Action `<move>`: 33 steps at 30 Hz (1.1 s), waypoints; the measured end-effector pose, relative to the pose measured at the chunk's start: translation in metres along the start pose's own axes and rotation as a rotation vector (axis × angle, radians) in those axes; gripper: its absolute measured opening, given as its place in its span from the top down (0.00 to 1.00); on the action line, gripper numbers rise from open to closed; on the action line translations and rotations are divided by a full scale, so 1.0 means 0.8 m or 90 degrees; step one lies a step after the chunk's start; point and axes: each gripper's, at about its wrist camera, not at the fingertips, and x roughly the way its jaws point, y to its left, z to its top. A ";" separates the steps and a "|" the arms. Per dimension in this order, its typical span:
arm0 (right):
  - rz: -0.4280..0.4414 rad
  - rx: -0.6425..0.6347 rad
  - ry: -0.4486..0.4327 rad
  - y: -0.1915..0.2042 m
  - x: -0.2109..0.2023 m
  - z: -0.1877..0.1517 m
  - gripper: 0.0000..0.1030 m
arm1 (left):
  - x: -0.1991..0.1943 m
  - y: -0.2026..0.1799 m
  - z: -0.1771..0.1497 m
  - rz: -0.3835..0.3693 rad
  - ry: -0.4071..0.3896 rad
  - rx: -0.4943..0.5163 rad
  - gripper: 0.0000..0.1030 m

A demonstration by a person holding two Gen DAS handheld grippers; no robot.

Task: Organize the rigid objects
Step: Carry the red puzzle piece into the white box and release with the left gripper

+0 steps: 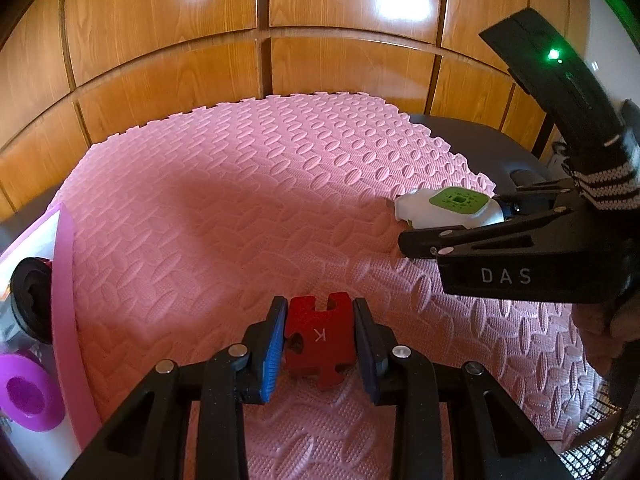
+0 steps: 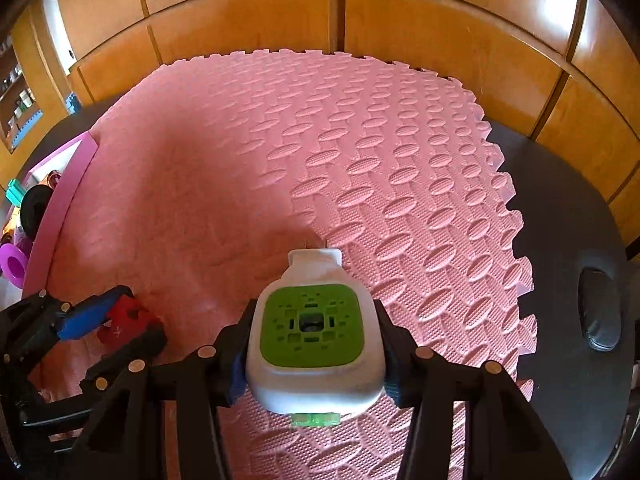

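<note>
My left gripper point(image 1: 320, 344) is shut on a red puzzle-shaped block marked K point(image 1: 319, 338), holding it just above the pink foam mat point(image 1: 224, 216). My right gripper point(image 2: 316, 344) is shut on a white device with a green perforated top point(image 2: 312, 330), also over the mat. In the left wrist view the right gripper point(image 1: 404, 236) sits to the right with the white and green device point(image 1: 448, 208) in it. In the right wrist view the left gripper point(image 2: 120, 320) with the red block point(image 2: 128, 318) is at the lower left.
A pink-rimmed bin point(image 1: 66, 280) at the mat's left edge holds a black wheel point(image 1: 30, 300), a purple ring point(image 1: 28, 396) and other items. The mat lies on a dark table point(image 2: 568, 220). Wooden wall panels point(image 1: 320, 68) stand behind. A mesh basket corner point(image 1: 600, 440) shows at the lower right.
</note>
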 end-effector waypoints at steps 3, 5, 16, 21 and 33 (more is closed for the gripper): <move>0.003 0.000 -0.003 -0.002 0.001 0.001 0.49 | -0.007 -0.002 -0.002 -0.005 0.007 -0.004 0.69; 0.001 -0.003 -0.005 -0.002 0.001 0.001 0.49 | -0.018 -0.005 -0.001 -0.003 -0.005 0.003 0.69; 0.004 -0.007 -0.012 -0.002 0.000 -0.001 0.49 | -0.092 0.007 0.006 -0.022 -0.054 -0.026 0.69; 0.005 -0.003 -0.019 -0.002 -0.001 -0.002 0.49 | -0.123 0.021 0.007 -0.018 -0.076 -0.044 0.69; 0.001 -0.006 -0.025 0.000 -0.003 -0.004 0.49 | -0.171 0.076 -0.011 0.033 -0.101 -0.095 0.69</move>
